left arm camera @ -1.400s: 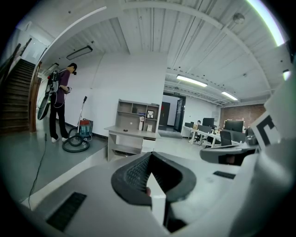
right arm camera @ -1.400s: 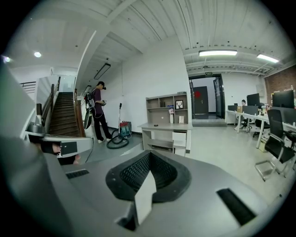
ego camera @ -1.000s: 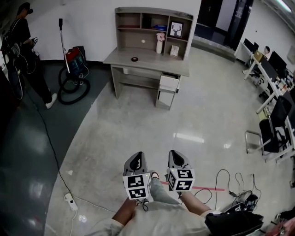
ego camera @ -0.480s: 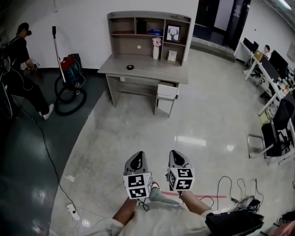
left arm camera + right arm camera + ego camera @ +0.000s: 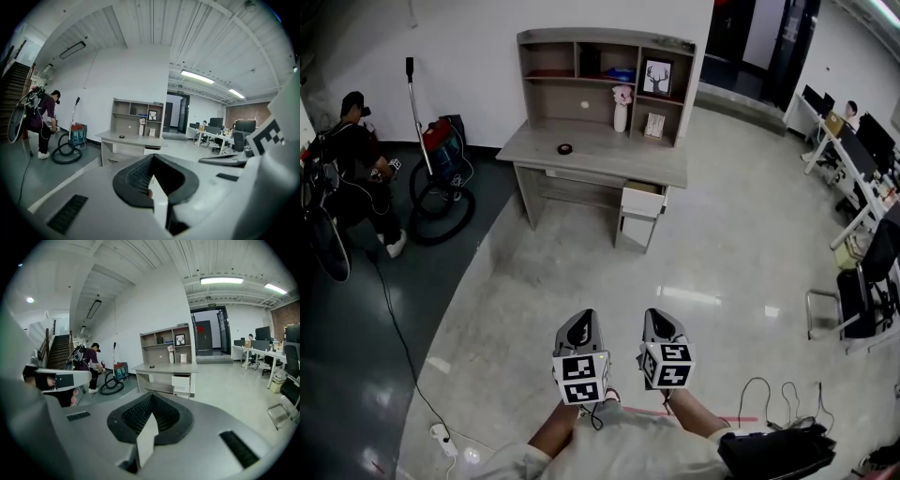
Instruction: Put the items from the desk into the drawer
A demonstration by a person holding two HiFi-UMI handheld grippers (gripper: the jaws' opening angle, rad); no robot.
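While both grippers hang low over the floor with the desk [image 5: 598, 155] well ahead of them, we judge that the approach is the step in hand and that no item has been picked up yet. The small dark round item [image 5: 565, 148] lies on the desktop, far ahead of the left gripper [image 5: 578, 328]. A pale vase [image 5: 622, 98] and a small card [image 5: 653, 126] stand at the back of the top, far ahead of the right gripper [image 5: 661, 323]. The drawer [image 5: 643, 199] sits at the desk's right end, also ahead of the right gripper, and its front seems to stand slightly out.

Both grippers have their jaws pressed together with nothing between them. The next move, as we judge it, calls for closing the gap to the desk. Then 1 gripper must spread its jaws for the round item while the other draws the drawer further out.

The floor [image 5: 703, 253] ahead is pale and glossy. Far ahead and left of the left gripper stand a vacuum cleaner [image 5: 441, 155] and a person [image 5: 352, 159]. A power strip [image 5: 441, 410] lies near its left side. Cables [image 5: 769, 375] trail to the right of the right gripper, and office desks [image 5: 853, 141] stand far beyond.
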